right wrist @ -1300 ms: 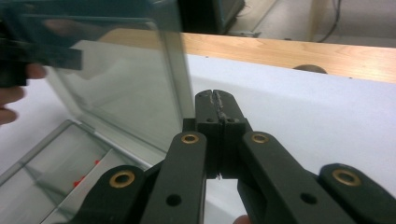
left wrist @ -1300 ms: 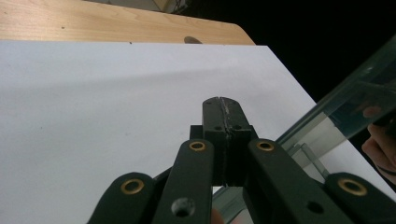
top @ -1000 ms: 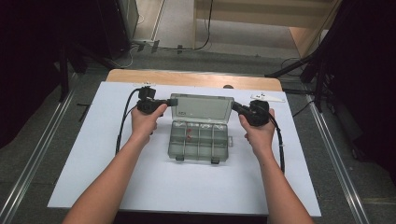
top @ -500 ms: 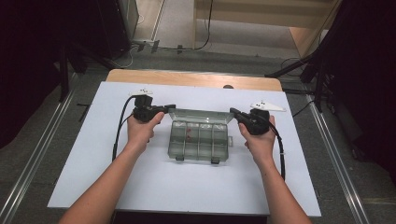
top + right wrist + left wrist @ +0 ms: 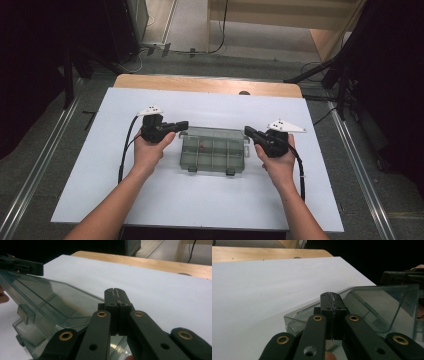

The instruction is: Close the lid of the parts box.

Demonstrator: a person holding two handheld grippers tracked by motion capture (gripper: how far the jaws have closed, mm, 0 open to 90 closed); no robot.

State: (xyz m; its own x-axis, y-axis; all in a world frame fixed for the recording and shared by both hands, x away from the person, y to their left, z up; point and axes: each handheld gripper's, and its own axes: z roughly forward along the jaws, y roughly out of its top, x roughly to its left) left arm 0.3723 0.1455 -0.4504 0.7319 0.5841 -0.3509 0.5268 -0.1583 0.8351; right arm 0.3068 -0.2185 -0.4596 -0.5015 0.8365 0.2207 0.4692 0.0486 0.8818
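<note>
Lying with its long axis across the table, the clear compartment box [image 5: 214,152] sits lid raised between the closed, empty left claw [image 5: 184,125] and right claw [image 5: 248,132].

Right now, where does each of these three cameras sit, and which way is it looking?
High view: above the person's side, facing forward and down on the white table; both forearms, left gripper and right gripper flank the clear compartment box.
Left gripper view: rides the left gripper, facing across the box's raised lid; own shut jaws show, the other gripper beyond.
Right gripper view: rides the right gripper, facing back across the lid; shut jaws show.
Shared: both gripper views see the lid.
</note>
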